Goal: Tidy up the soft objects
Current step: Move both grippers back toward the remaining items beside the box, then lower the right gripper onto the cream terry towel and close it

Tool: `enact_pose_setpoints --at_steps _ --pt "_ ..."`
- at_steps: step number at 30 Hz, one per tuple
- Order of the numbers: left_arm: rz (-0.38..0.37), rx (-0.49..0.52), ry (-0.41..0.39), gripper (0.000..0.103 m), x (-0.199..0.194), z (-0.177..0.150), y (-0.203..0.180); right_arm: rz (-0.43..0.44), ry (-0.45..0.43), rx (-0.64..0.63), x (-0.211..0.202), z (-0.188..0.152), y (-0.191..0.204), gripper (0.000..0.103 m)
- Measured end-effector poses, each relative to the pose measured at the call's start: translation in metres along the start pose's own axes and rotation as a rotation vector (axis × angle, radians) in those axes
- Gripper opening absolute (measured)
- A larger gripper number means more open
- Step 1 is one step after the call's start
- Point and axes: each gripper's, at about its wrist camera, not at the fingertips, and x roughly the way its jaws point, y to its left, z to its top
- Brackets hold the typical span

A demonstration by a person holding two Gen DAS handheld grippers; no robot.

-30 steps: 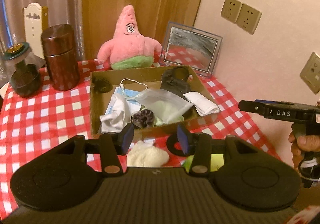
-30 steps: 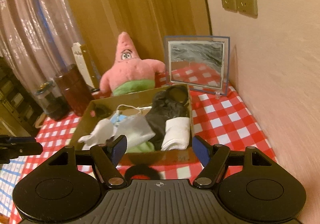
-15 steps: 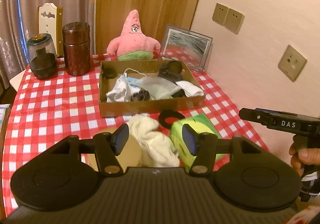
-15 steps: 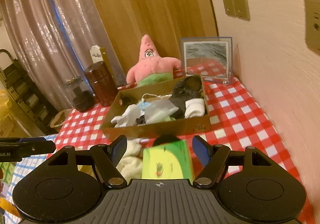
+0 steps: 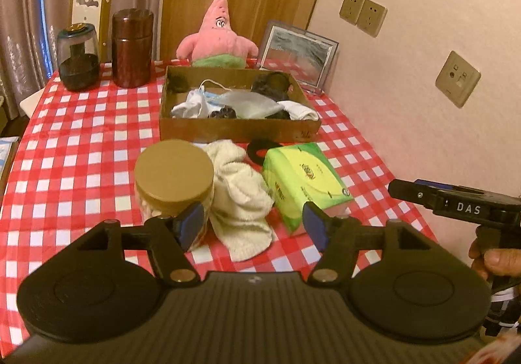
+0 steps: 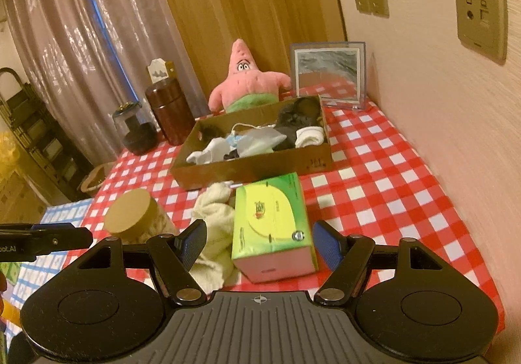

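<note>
Red-and-white checked cloth covers the surface (image 5: 81, 149). One cardboard tray (image 5: 239, 129) sits toward the rear centre and serves as the collection point: it already holds a face mask, white cloth pieces, a clear bag and dark items, too tangled for an exact count.

Items outside the tray, near its front wall:
- One cream towel (image 5: 242, 198), crumpled, lying between the jar and the tissue pack and touching both.
- One green tissue pack (image 6: 272, 224), flat on the cloth.
- One black ring (image 5: 259, 150), partly hidden behind the tissue pack.
- One jar with a tan lid (image 5: 174, 178), upright; probably not a soft item.

One pink star plush (image 5: 216, 38) sits upright behind the tray, apparently as decoration, beside one framed picture (image 5: 298, 53). Two dark canisters stand at the rear left.

Left tool (image 5: 252, 227): jaws opening, nothing between the pads; it hovers above the towel, lined up with it. Right tool (image 6: 259, 243): released, jaws wide, nothing gripped; the tissue pack lies ahead between the fingers without contact.

Judgement: three soft items remain outside the tray, and each tool appears staged over its own target.
</note>
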Motion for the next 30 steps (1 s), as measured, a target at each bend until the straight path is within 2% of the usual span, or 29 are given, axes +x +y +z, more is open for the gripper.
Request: enact_pose_setpoints --at_steps 10,16,19,21,23,25,30 --pt "0.019 0.008 0.012 0.064 -0.001 -0.013 0.004 -0.007 0.017 -0.023 -0.003 -0.011 0.001 0.072" --pt "0.002 0.075 -0.001 0.064 -0.001 -0.01 0.009 0.011 0.033 -0.063 0.003 -0.011 0.002 0.072" --pt "0.007 0.149 -0.009 0.065 -0.001 -0.005 0.014 0.06 0.062 -0.177 0.012 -0.007 0.01 0.072" --pt "0.023 0.192 -0.017 0.066 0.0 -0.001 0.019 0.086 0.088 -0.306 0.02 -0.002 0.02 0.072" --pt "0.027 0.217 -0.026 0.066 0.0 0.003 0.029 0.104 0.098 -0.418 0.027 0.002 0.028 0.078" --pt "0.034 0.228 -0.027 0.067 0.001 0.008 0.04 0.13 0.104 -0.526 0.036 0.006 0.037 0.09" --pt "0.066 0.269 -0.018 0.072 0.008 0.019 0.064 0.182 0.133 -0.792 0.066 0.0 0.06 0.092"
